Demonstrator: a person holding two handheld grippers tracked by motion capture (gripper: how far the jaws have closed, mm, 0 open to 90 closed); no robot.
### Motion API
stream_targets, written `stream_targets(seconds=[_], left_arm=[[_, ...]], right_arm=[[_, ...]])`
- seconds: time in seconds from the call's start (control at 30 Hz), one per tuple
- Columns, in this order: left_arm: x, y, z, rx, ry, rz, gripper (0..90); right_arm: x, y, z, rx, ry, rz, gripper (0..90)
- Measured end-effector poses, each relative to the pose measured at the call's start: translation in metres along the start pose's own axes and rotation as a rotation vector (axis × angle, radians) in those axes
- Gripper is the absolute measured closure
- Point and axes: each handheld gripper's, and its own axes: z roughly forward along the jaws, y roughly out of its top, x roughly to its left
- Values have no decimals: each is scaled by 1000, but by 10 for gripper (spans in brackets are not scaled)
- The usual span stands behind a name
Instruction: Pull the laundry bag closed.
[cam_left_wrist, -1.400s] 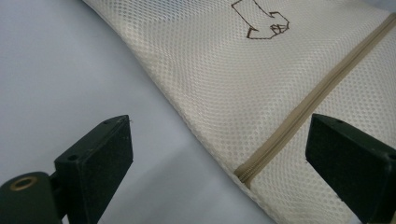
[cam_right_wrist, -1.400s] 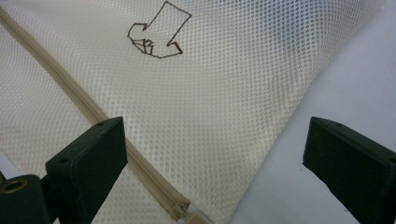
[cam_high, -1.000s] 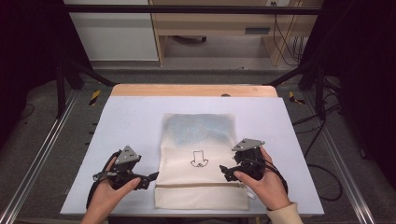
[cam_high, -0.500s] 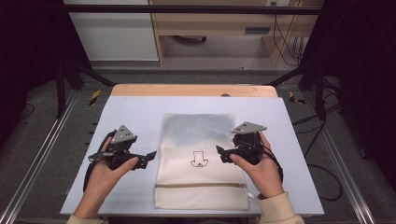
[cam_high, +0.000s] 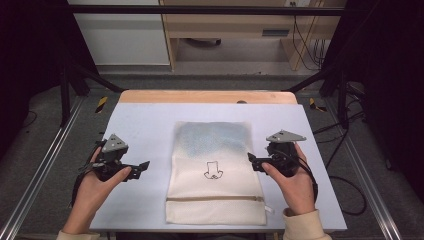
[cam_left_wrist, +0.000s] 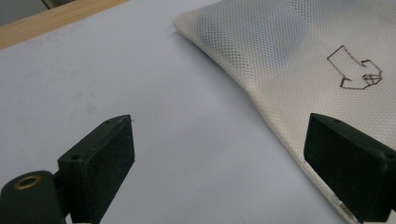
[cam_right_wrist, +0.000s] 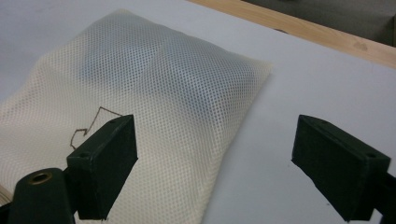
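Cream mesh bag (cam_high: 215, 172) is flanked by left gripper (cam_high: 142, 166) and right gripper (cam_high: 251, 161), jaws released, right's just narrowing; its side edges are probably to be grasped next.

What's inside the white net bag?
Something bluish-grey shows through the mesh bag in its far half. The netting blurs it, so what it is cannot be told. The near half looks flat.

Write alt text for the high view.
A cream mesh laundry bag lies flat in the middle of a pale table, zipper end toward the person. The left gripper and right gripper, one in each hand, flank the bag with jaws pointing at it, holding nothing.
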Motion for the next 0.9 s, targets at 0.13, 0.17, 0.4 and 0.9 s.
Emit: stream_targets(seconds=[0.13,0.17,0.4,0.9], left_arm=[[5,-4,0,9,17,-10,88],[8,-6,0,16,18,-8,88],[20,-15,1,17,30,-45,96],[37,-30,3,46,55,-76,96]], right_arm=[[-9,-6,1,29,-15,26,127],[-11,-7,1,32,-16,33,124],[-24,-14,3,66,-36,72,82],[-51,-35,10,113,-50,148,76]])
